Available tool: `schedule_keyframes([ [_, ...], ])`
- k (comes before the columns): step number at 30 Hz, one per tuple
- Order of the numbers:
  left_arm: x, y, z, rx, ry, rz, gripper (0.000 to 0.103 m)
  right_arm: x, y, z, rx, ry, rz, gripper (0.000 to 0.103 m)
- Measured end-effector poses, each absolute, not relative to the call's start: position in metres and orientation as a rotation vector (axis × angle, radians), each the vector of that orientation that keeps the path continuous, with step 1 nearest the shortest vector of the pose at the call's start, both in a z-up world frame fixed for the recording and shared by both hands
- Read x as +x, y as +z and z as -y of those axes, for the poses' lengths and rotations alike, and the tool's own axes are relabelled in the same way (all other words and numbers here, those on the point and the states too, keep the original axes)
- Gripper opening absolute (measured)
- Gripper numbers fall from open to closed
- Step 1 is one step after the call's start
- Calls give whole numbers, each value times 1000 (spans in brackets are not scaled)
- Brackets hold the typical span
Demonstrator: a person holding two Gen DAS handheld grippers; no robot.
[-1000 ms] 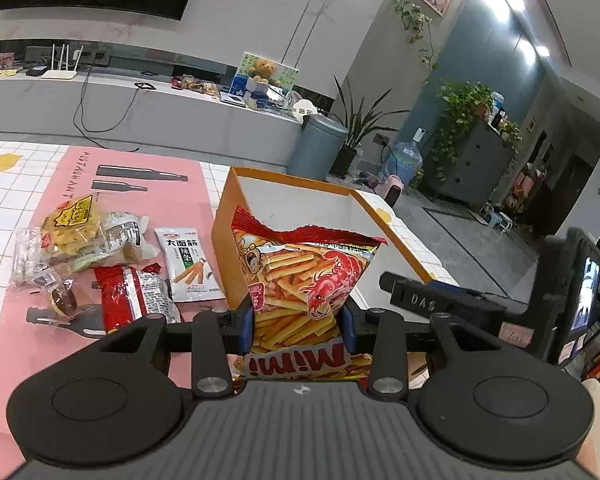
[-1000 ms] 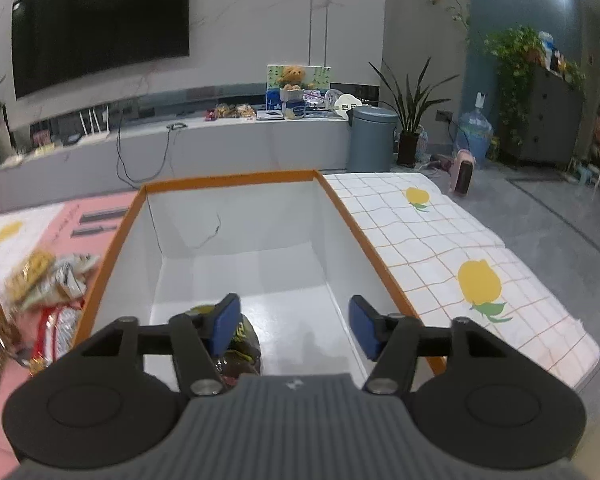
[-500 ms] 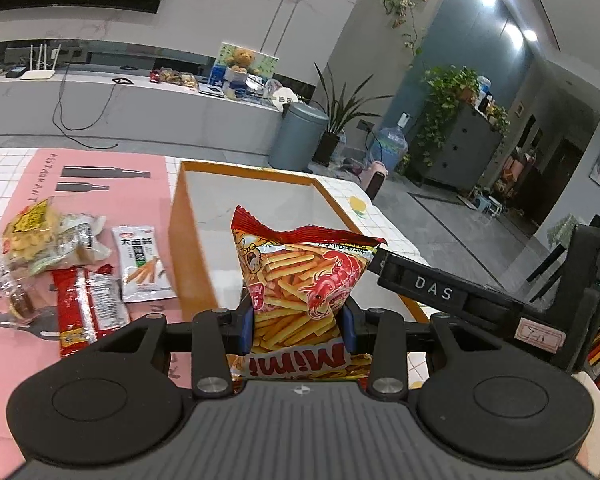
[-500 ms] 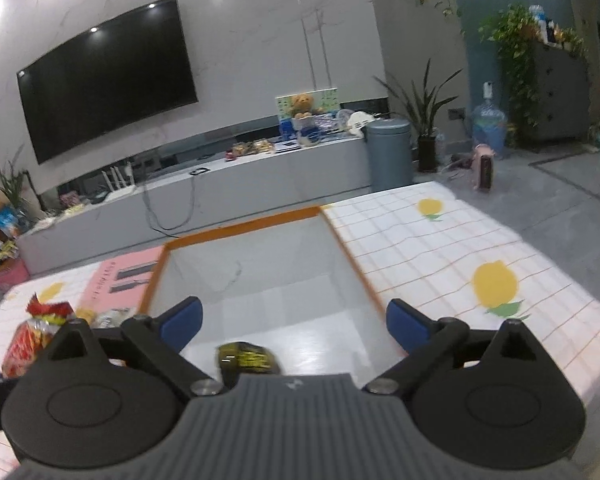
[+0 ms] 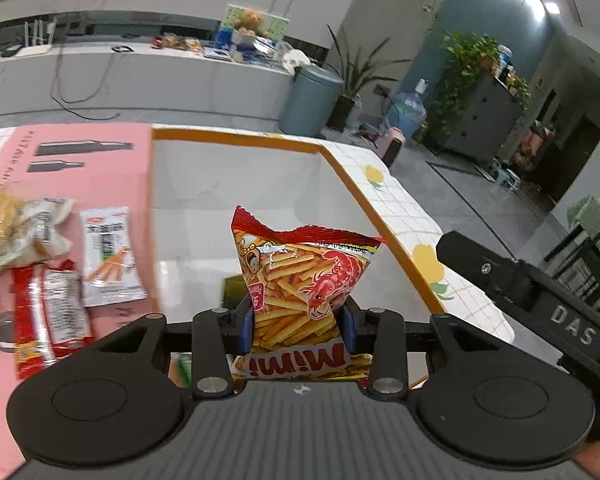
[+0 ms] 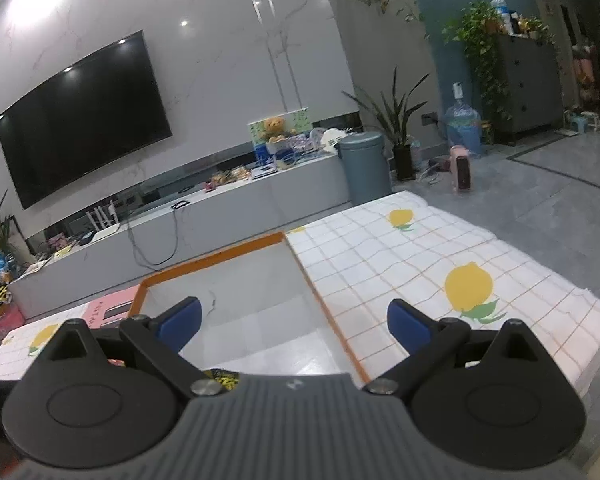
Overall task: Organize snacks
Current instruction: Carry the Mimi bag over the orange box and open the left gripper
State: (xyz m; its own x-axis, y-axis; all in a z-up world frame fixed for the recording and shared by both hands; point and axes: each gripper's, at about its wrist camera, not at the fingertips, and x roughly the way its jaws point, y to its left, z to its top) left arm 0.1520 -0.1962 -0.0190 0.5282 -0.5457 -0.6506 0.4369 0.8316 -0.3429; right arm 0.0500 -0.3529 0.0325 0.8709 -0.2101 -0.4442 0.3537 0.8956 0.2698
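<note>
— Living-room light falls on a table [image 6: 440,248] under a white checked cloth with yellow lemons; what do you have on it?

— You have an orange-rimmed white box [image 5: 384,216] standing open on the cloth, with a pink mat [image 5: 100,176] just beside it on its left.

— And your left gripper [image 5: 298,324]?

— Your left gripper is clamped on a red-and-yellow bag of shrimp sticks [image 5: 300,280], its blue pads pressing both sides of the bag near the bottom. You hold the bag upright over the inside of the box, the crimped red top pointing up.

— What about your right gripper [image 6: 294,322]?

— Your right gripper stands wide apart with nothing between its blue pads. It hangs above the near end of the box [image 6: 220,264], and it shows at the right edge of the left camera too.

— Anything already inside?

— You can see a dark packet with yellow print [image 6: 222,380] on the box floor, mostly hidden under your right gripper.

— And outside?

— On the mat lie a white packet [image 5: 110,256], a red packet [image 5: 50,312] and a blurred yellow heap of bags [image 5: 16,232], close together.
</note>
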Motion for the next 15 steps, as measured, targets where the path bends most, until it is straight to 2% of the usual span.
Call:
schedule_keyframes([
  [15,169,-45,255,-73,-582,-910,45,44,27,363,451,-339,-413,97],
])
